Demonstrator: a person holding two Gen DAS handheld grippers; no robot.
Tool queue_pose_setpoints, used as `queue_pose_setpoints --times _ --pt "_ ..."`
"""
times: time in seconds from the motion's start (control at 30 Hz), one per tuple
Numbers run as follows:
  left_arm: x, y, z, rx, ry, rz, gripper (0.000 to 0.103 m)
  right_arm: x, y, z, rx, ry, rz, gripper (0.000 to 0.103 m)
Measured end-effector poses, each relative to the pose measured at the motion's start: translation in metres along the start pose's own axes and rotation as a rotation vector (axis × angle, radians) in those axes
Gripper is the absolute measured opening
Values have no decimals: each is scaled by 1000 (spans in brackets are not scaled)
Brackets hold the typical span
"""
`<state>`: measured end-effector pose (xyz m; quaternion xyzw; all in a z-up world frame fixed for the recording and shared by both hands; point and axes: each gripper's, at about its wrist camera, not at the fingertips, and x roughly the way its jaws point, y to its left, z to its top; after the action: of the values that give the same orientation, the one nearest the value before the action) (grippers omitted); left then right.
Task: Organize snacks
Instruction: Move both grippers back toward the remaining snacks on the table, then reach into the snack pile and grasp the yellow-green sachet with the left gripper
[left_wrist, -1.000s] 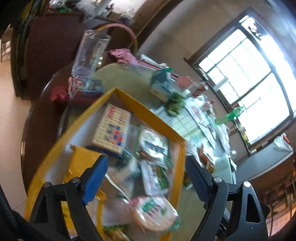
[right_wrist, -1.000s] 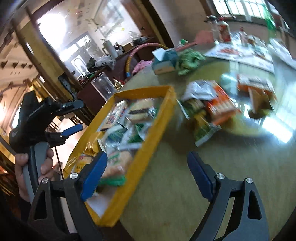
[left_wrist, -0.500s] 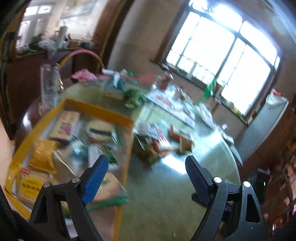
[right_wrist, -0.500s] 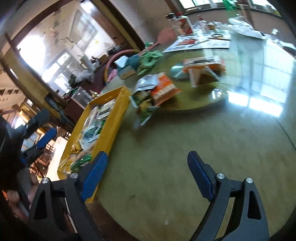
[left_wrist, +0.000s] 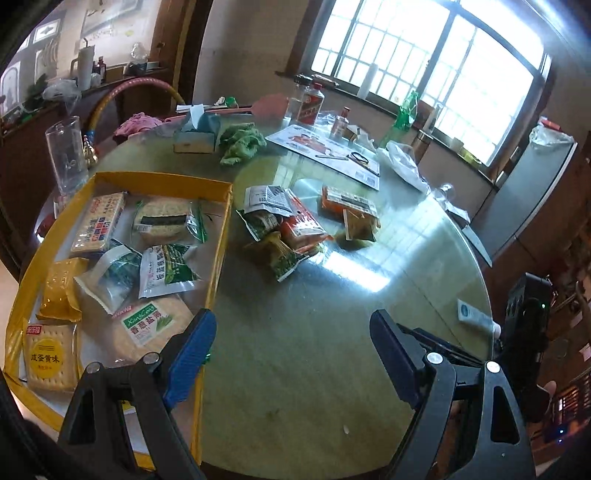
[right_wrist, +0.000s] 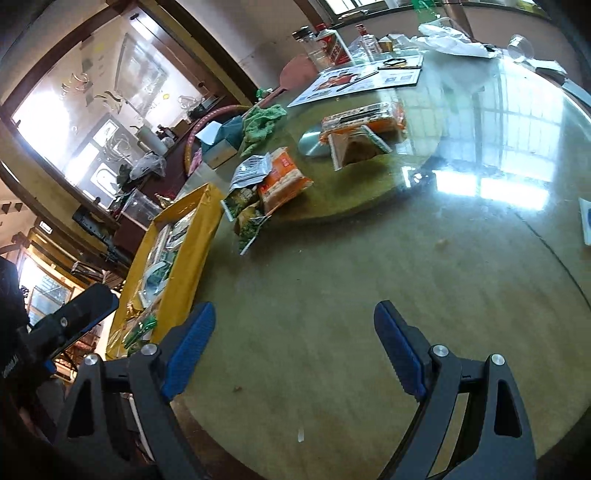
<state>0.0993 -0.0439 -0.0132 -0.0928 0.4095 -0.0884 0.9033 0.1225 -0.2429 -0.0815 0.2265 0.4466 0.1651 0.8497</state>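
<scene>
Lying in a loose heap near the middle of the round glass-topped table (left_wrist: 332, 350), the crinkled foil snack packets (left_wrist: 284, 229) show orange, green and silver-white wrappers, overlapping one another just beside the right wall of the shallow yellow cardboard tray (left_wrist: 219, 236). A second orange packet with a tan triangular pouch (left_wrist: 351, 212) leaning on it sits farther toward the table's far side, apart from the heap. The tray rests at the table's left edge and holds flat, glossy packs: a rectangular cracker pack with red and blue squares (left_wrist: 98, 221), a clear-wrapped rice cake sandwich (left_wrist: 162, 219), a green-and-white sachet (left_wrist: 166, 269), a plain yellow pouch (left_wrist: 61, 288) and two square biscuit packs near its near corner. Behind the tray stand a clear glass jug (left_wrist: 66, 151) and a teal tissue box (left_wrist: 197, 133) with a crumpled green cloth (left_wrist: 240, 142). The left gripper (left_wrist: 291, 354) and the right gripper (right_wrist: 295, 350) both hover above bare tabletop, blue-padded jaws spread wide, holding nothing.
</scene>
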Motion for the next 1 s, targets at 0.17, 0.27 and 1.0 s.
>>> queue_pose_setpoints --times 0.17,0.27,1.0 --pt "5 -3 -1 11 16 12 85 -2 -3 1 10 -5 -25 88" --pt "7 -4 -1 10 26 4 85 -1 -6 3 19 -4 -36 88" --pt "19 -8 -1 22 67 12 85 0 -6 4 25 2 -27 88"
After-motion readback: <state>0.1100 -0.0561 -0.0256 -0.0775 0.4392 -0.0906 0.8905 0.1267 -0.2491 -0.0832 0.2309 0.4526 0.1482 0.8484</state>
